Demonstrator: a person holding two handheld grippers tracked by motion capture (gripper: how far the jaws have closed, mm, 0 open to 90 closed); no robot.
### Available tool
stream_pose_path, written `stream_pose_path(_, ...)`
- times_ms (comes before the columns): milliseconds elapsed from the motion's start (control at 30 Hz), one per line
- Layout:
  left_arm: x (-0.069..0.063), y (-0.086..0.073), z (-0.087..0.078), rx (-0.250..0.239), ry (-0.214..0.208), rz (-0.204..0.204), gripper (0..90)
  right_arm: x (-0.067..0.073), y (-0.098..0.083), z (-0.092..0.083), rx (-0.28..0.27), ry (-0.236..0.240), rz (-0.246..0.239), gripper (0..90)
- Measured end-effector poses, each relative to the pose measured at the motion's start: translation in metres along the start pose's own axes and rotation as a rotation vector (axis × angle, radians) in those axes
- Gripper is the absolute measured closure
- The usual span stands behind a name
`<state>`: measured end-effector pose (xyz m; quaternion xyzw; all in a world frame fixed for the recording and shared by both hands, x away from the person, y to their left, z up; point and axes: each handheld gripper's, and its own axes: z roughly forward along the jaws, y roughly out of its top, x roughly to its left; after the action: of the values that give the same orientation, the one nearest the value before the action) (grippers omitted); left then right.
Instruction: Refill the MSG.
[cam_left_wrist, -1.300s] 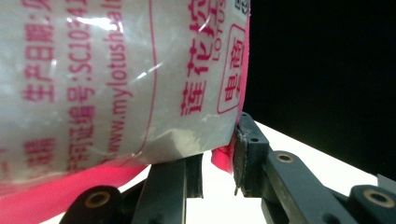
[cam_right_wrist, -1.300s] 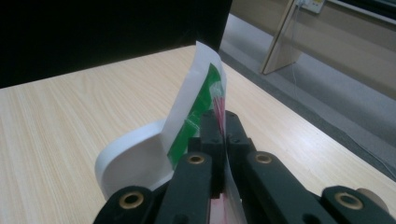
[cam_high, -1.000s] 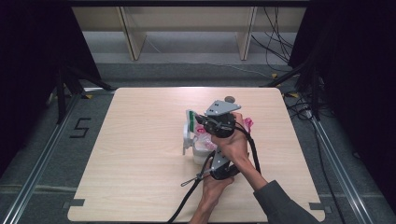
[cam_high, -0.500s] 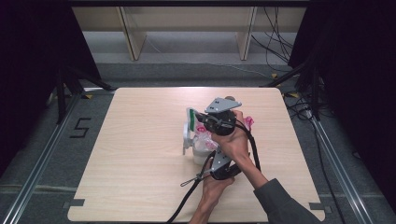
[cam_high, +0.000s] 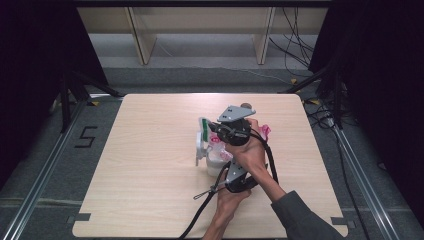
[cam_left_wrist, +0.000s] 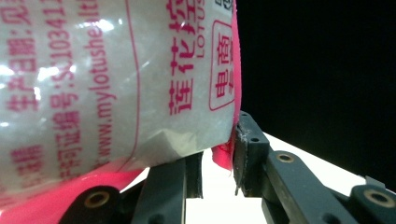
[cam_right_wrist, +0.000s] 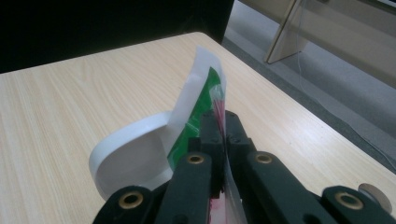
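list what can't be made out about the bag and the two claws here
- Bag, left gripper view: top and left side run past the frame edges; contents unclear.
- Bag's lower part, high view: behind the hands and right claw.
- Right claw's pinch, right gripper view: the white and green flap blocks the bag beyond.
- Left claw: left pad's contact is hidden under the bag.

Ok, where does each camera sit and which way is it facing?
High view: above the table, looking forward and down; forearms, both hand-held grippers.
Left gripper view: on the left hand-held gripper, facing the pink-printed bag it pinches.
Right gripper view: on the right hand-held gripper, clamping the bag's top edge.
Shared: the bag.
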<state>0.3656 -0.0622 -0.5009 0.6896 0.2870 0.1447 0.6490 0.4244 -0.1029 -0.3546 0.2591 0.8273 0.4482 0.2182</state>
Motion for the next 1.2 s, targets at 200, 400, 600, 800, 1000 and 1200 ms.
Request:
stream_pose_path(200,-0.0002,0.0012,-0.0009,-0.01,0.003,0.001,74.9,0.0009,0.0025,-0.0012,-0.018,-0.013,-0.007,90.0)
stream_pose_path(400,-0.0031,-0.0001,0.0016,-0.004,-0.051,-0.051,74.7,0.0014,0.0013,0.0043,0.002,-0.012,-0.039,90.0)
stream_pose_path(600,-0.0033,0.0002,0.0013,-0.008,-0.051,-0.052,74.7,0.0011,0.0024,0.0036,-0.008,-0.011,-0.038,90.0)
stream_pose_path(800,-0.003,0.0016,0.0001,-0.013,-0.056,-0.054,74.6,0.0027,0.005,0.002,-0.012,-0.007,-0.037,90.0)
stream_pose_path(1000,-0.0025,0.001,0.0002,-0.01,-0.056,-0.052,74.6,0.0027,0.0039,0.003,0.003,0.0,-0.02,90.0)
stream_pose_path(1200,-0.0033,0.0008,0.0006,-0.013,-0.052,-0.057,74.5,0.0033,0.0037,0.0028,0.005,-0.001,-0.012,90.0)
